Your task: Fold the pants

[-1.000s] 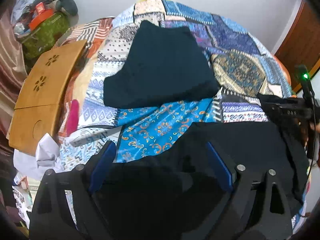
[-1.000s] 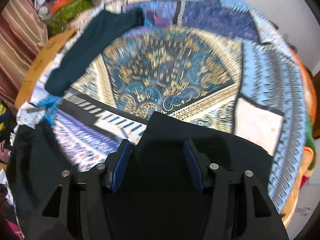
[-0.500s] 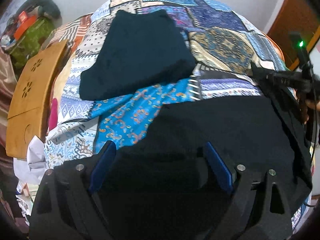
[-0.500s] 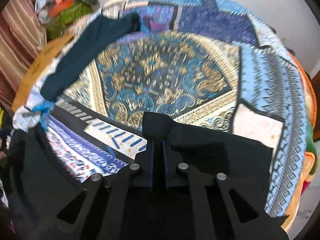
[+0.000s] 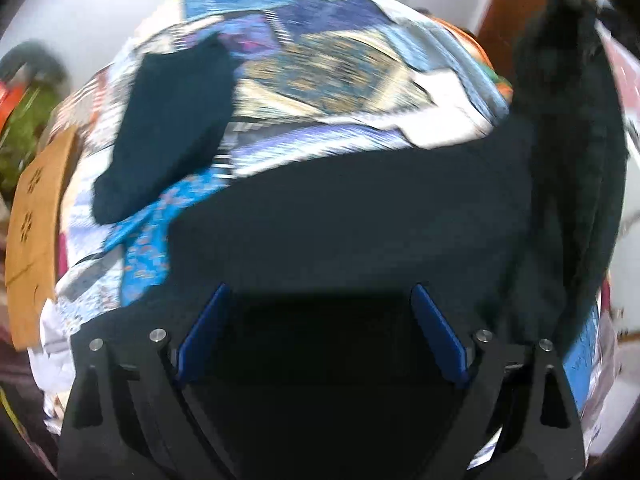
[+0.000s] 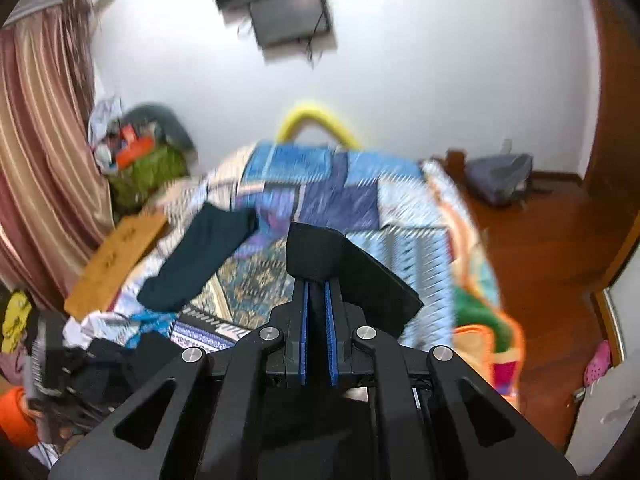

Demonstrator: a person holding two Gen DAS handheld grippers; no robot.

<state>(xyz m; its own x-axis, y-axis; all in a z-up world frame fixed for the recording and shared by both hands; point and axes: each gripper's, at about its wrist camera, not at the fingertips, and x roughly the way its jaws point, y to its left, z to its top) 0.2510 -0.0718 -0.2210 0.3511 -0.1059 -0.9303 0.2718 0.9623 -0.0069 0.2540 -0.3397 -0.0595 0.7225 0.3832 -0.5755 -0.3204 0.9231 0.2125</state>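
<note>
Black pants point(image 5: 360, 216) lie across the near end of a patchwork bedspread point(image 5: 336, 60). My left gripper point(image 5: 318, 300) is open, its blue pads apart over the dark cloth, gripping nothing. My right gripper point(image 6: 316, 284) is shut on an edge of the pants point(image 6: 360, 272) and holds it lifted above the bed. In the left wrist view that lifted part hangs as a dark column point(image 5: 568, 120) at the right. The right gripper itself does not show in the left wrist view.
A folded dark garment point(image 5: 172, 120) lies farther up the bed, also in the right wrist view point(image 6: 200, 256). A wooden lap table point(image 6: 116, 256) leans at the bed's left side. Bags point(image 6: 144, 168) are piled by the curtain. Wooden floor point(image 6: 540, 248) lies to the right.
My right gripper closed on the pants edge and lifted it high off the bed. My left gripper stayed open and swung right over the pants.
</note>
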